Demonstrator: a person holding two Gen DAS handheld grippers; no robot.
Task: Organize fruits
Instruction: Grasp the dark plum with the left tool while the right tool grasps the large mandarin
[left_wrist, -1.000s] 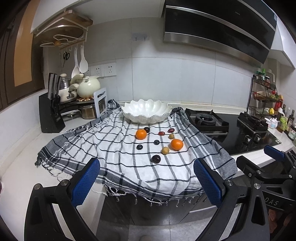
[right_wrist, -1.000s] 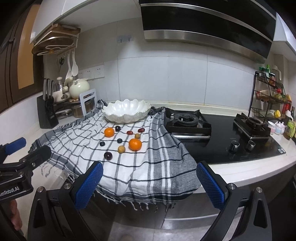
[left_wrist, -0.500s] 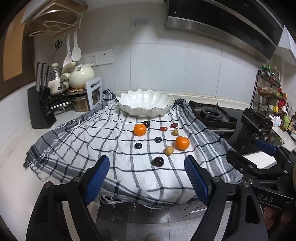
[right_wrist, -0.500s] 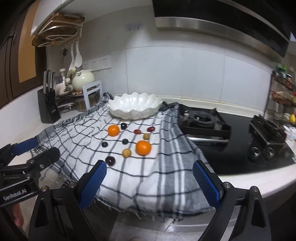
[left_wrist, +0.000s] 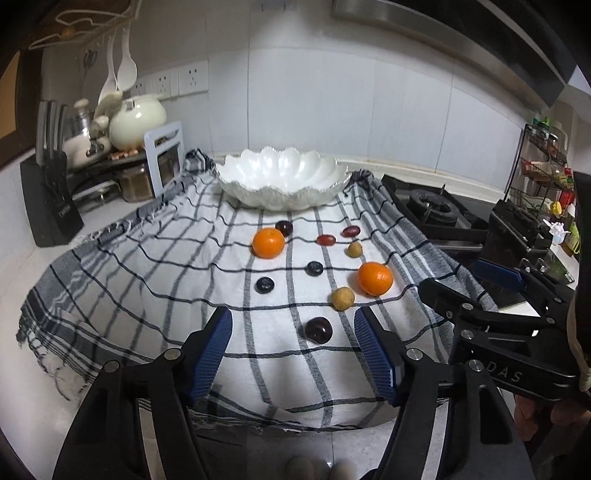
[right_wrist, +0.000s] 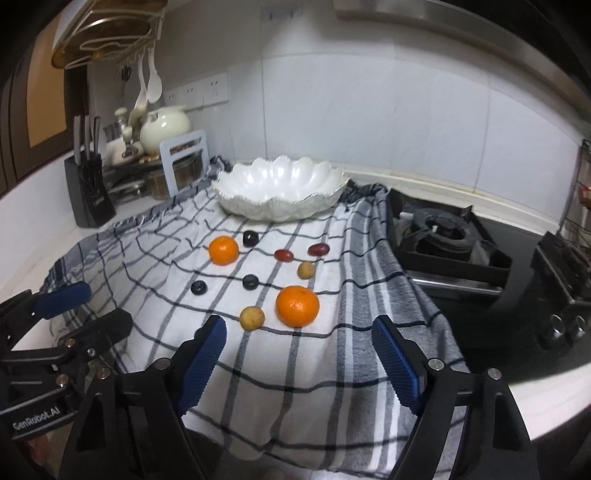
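Observation:
A white scalloped bowl (left_wrist: 282, 182) (right_wrist: 280, 190) stands empty at the back of a checked cloth (left_wrist: 155, 280) (right_wrist: 295, 376). On the cloth lie two oranges (left_wrist: 268, 242) (left_wrist: 374, 278), several dark grapes, two red grapes and two tan fruits. A dark plum (left_wrist: 317, 329) lies nearest my left gripper (left_wrist: 293, 334), whose jaws are closing with nothing between them. My right gripper (right_wrist: 299, 345) hovers just short of the near orange (right_wrist: 297, 306) and a tan fruit (right_wrist: 252, 318); its jaws are closing too, with nothing in them.
A gas hob (right_wrist: 450, 240) sits right of the cloth. A knife block (left_wrist: 48, 206), a cream pot (left_wrist: 136, 122) and a white rack (left_wrist: 164, 158) stand at the back left. A spice rack (left_wrist: 546, 166) is at the far right. The cloth hangs over the counter's front edge.
Both grippers have come forward and lower toward the fruit, and the jaws of each have narrowed. The fruit and bowl have not moved.

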